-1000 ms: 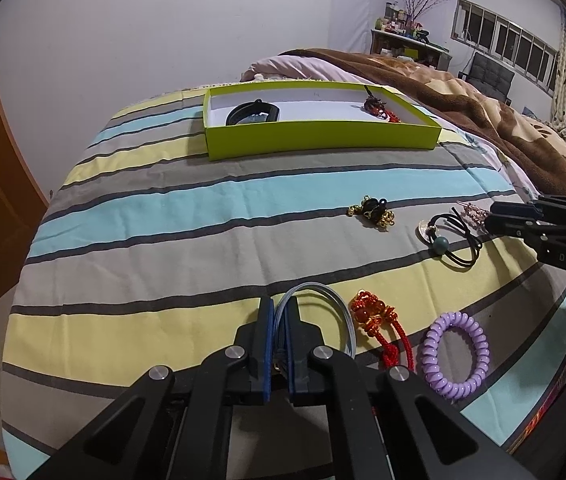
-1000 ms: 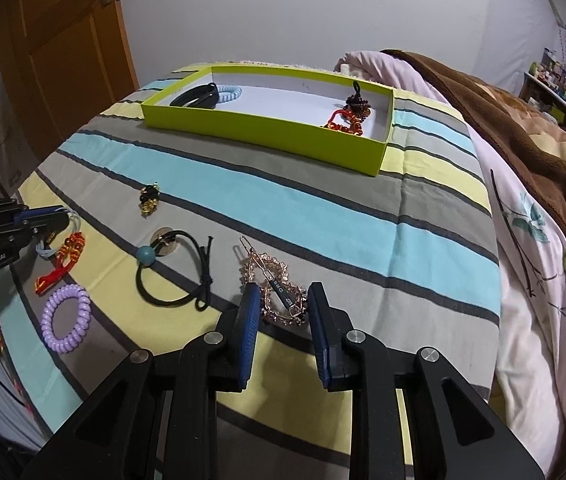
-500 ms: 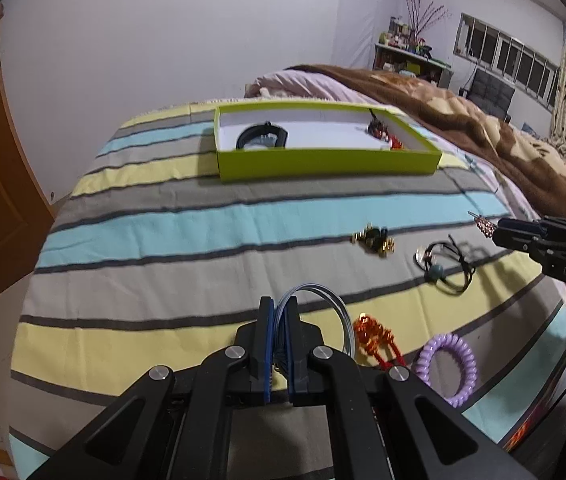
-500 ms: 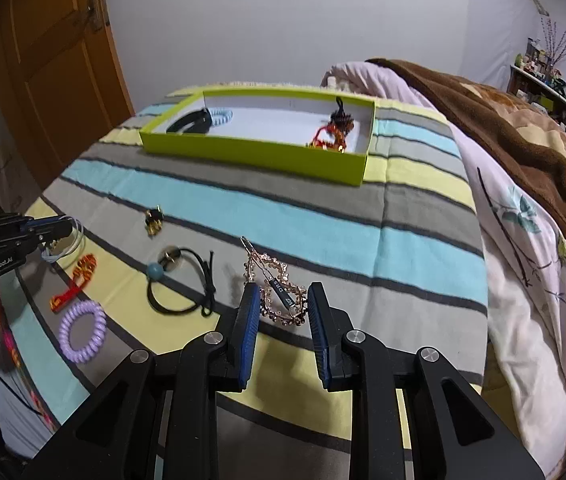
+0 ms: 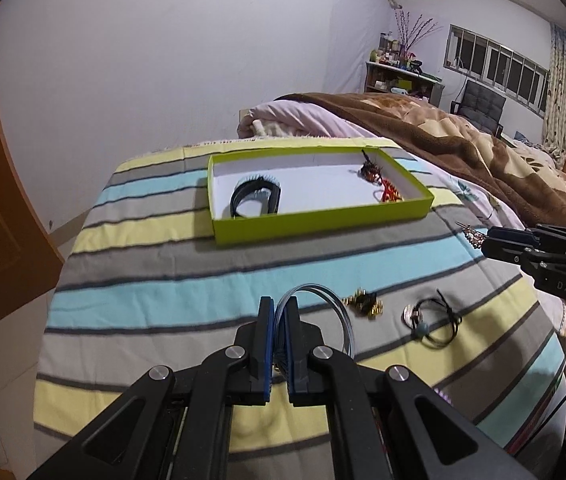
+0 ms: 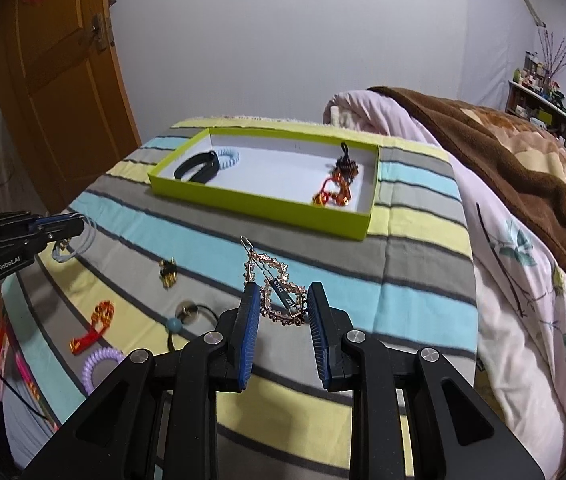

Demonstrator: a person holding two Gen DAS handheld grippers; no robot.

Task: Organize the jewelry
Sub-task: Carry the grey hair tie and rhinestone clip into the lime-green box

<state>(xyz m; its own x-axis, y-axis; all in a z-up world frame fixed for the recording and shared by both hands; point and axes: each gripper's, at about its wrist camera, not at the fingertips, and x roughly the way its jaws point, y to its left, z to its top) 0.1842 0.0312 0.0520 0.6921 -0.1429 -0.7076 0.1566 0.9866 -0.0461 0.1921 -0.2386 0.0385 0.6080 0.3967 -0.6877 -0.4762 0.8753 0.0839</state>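
Observation:
A lime-green tray (image 5: 323, 222) (image 6: 267, 204) lies at the far end of the striped bed. It holds a black band (image 5: 255, 200), a pale blue coil tie (image 6: 229, 157) and red-black charms (image 6: 337, 184). My left gripper (image 5: 279, 312) is shut on a pale blue thin hoop bracelet (image 5: 335, 312), held above the bed; it also shows in the right wrist view (image 6: 79, 236). My right gripper (image 6: 283, 304) is shut on a rose-gold hair clip (image 6: 273, 280), lifted off the bed; its tip shows in the left wrist view (image 5: 473, 236).
On the bedspread lie a black-gold charm (image 5: 363, 302) (image 6: 169, 272), a black hair tie with a teal bead (image 5: 435, 322) (image 6: 179, 320), a red knot ornament (image 6: 95, 326) and a purple coil tie (image 6: 101, 362). A brown blanket (image 6: 523, 168) covers the right side.
Both grippers rose and moved forward toward the tray, carrying the blue bracelet and the hair clip. The items on the bedspread now sit lower in both views.

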